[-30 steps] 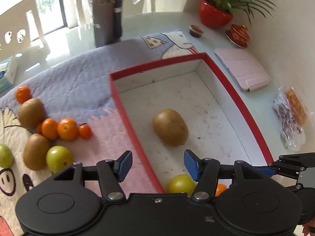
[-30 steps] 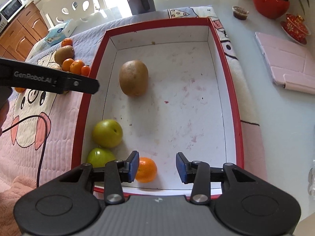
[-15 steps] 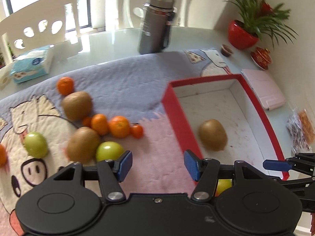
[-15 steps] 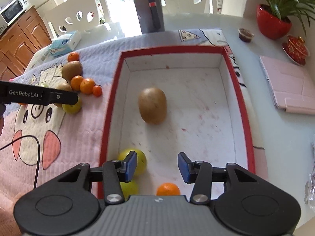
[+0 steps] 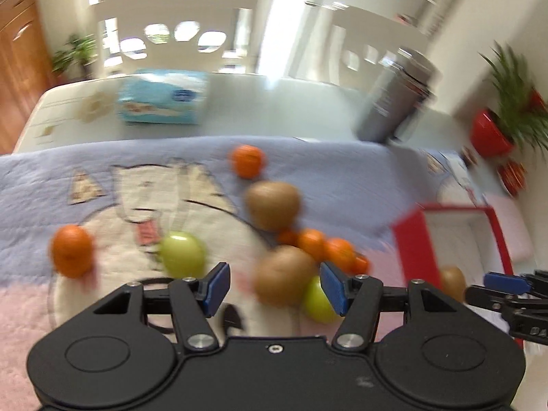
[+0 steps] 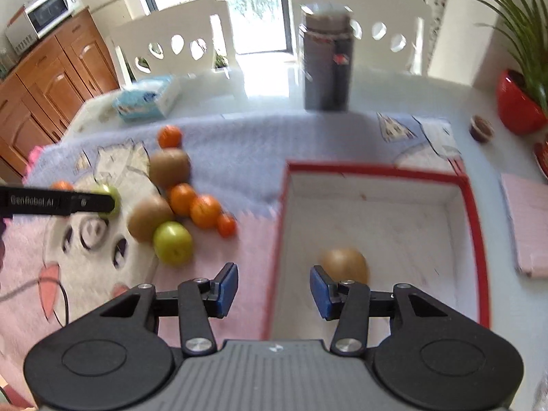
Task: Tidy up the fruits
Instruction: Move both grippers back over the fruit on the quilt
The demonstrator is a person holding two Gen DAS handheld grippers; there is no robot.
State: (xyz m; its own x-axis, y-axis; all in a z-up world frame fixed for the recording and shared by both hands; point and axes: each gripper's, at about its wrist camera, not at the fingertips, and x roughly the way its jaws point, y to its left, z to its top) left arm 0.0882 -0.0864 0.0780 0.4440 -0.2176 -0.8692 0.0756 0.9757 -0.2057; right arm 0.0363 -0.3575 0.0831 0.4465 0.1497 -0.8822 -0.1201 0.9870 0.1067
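Quilted cat-print blanket (image 5: 102, 171) carries the loose fruit; 1 kiwi (image 5: 284, 275) lies just ahead between the left gripper's (image 5: 274, 282) spread, empty fingers, nearer than the equally spread right gripper (image 6: 273, 286).

— From my seat at the controls, what's behind the pale glossy tabletop (image 6: 394, 96)?

— I see two white chairs with oval cut-outs (image 6: 178, 44) pushed up to its far edge, and beyond them a tall bright glass door (image 6: 253, 7) pouring daylight onto the surface.

— And to the left?

— I make out brown wooden cabinets with panelled doors (image 6: 51, 92), a white microwave oven (image 6: 41, 13) sitting on top. The walls are off-white.

— The right side?

— A green leafy plant in a glossy red pot (image 6: 517, 102) stands near the wall. My left view is too blurred to add more.
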